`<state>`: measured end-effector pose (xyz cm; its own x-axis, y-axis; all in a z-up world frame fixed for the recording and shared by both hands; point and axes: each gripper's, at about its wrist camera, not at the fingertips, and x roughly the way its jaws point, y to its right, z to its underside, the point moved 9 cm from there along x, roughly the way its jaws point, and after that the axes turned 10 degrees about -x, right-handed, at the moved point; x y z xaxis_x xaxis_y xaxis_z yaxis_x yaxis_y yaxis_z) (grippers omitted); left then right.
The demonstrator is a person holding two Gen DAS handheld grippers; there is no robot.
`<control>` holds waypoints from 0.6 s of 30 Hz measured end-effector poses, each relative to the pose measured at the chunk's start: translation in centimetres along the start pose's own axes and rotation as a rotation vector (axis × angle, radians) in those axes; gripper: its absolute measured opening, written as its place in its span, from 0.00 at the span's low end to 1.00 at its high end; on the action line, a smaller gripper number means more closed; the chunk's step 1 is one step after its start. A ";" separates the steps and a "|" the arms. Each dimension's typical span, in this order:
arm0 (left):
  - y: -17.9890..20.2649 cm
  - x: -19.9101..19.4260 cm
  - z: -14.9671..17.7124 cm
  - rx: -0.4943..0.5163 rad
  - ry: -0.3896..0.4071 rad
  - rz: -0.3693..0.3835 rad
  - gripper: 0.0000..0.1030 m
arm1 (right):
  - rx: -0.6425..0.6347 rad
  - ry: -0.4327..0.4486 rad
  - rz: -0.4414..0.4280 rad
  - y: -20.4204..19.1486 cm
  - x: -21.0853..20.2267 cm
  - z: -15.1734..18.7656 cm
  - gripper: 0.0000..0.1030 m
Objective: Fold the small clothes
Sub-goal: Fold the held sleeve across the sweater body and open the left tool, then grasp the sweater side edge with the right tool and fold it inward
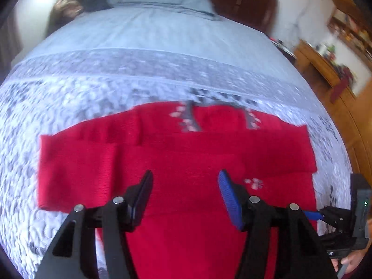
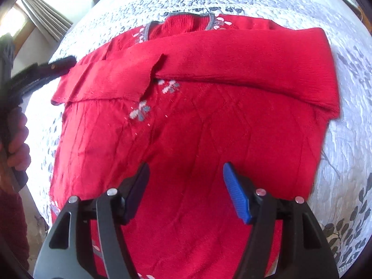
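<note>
Item: red knit sweater [image 2: 197, 139], flat on quilted bedspread [image 2: 348, 116], sleeves folded across. I judged it soft, limp; grip hem. Left gripper [image 1: 186, 197], right gripper [image 2: 186, 190]: wide, empty.

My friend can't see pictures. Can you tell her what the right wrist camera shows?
A red sweater lies flat on a grey patterned bedspread, both sleeves folded across its chest. The open right gripper hovers above its lower half, holding nothing.
</note>
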<state>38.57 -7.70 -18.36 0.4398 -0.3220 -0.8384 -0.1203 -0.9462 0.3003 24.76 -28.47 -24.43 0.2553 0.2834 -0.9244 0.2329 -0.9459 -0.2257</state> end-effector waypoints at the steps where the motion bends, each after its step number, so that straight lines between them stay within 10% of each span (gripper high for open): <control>1: -1.8 0.1 -0.3 -0.030 0.002 -0.054 0.57 | -0.002 0.003 -0.005 -0.1 -0.1 -0.4 0.64; 7: -10.5 3.1 -0.1 -0.117 -0.105 -0.340 0.57 | -0.001 -0.009 -0.054 -1.5 1.1 -4.8 0.64; 18: -13.9 2.9 -0.5 -0.214 -0.118 -0.243 0.58 | 0.134 -0.107 -0.231 -2.5 7.0 -10.2 0.49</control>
<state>41.95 4.48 -24.79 0.3251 -0.1008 -0.9403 0.1706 -0.9717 0.1631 35.53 -22.51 -27.21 0.1074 0.4824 -0.8693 0.1452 -0.8726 -0.4663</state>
